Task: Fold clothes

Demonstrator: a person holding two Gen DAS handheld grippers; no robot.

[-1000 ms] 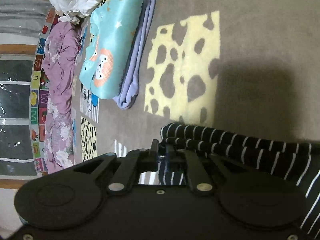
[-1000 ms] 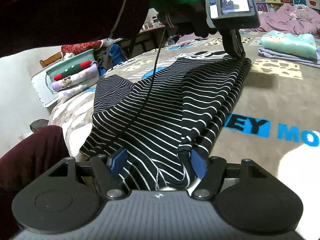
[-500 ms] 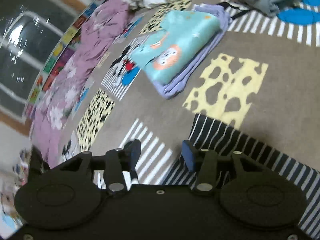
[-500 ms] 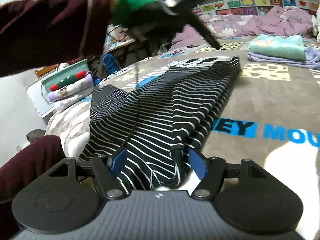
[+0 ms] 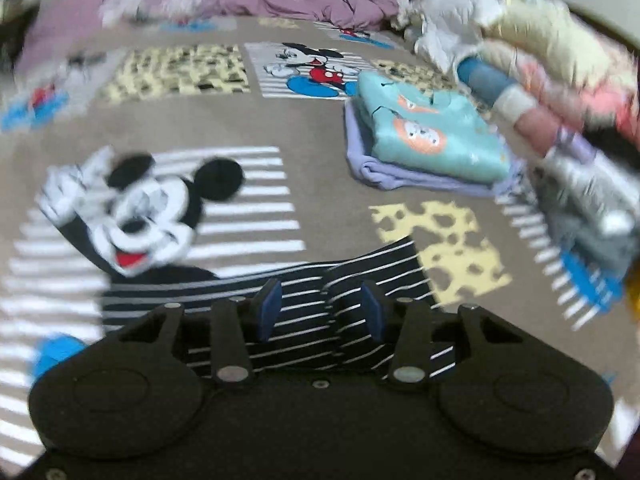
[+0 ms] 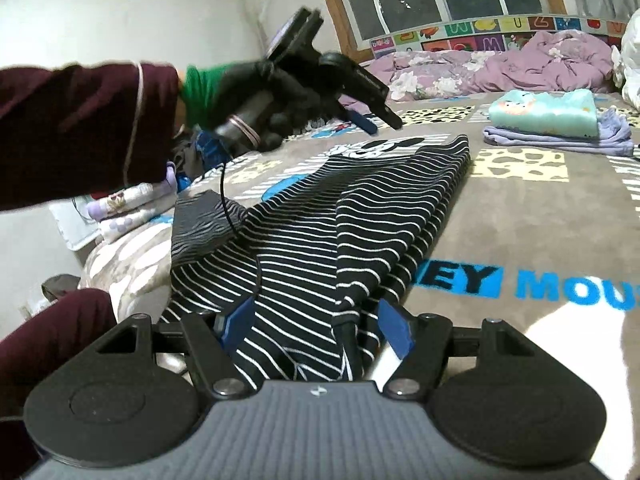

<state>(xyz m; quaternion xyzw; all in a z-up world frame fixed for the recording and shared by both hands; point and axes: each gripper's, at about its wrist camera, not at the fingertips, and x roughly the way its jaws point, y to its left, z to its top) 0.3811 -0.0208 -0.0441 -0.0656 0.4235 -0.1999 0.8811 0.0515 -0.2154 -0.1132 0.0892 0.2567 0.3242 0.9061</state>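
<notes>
A black top with white stripes (image 6: pixel 320 208) lies folded lengthwise on the cartoon-print blanket (image 6: pixel 540 220). Its far end (image 5: pixel 360 272) shows under my left gripper (image 5: pixel 318 300). In the right wrist view a gloved hand holds my left gripper (image 6: pixel 382 122) in the air above that far end. Its jaws are closing with nothing between them. My right gripper (image 6: pixel 318 320) rests low at the near hem. It stands open, and a bunched fold of the striped cloth lies between its blue pads (image 6: pixel 394 328) without being pinched.
A folded teal top (image 6: pixel 544 110) sits on a lilac garment (image 6: pixel 552 142) at the far right. A heap of unfolded clothes (image 5: pixel 560 92) lies beyond it and a purple quilt (image 6: pixel 500 68) along the window. A dark red sleeve (image 6: pixel 80 128) and a cable (image 6: pixel 224 200) cross the left side.
My left gripper let go of the striped top's far edge, opened, rose off the bed and rolled upright. The far edge now lies flat. The right gripper stayed put.
</notes>
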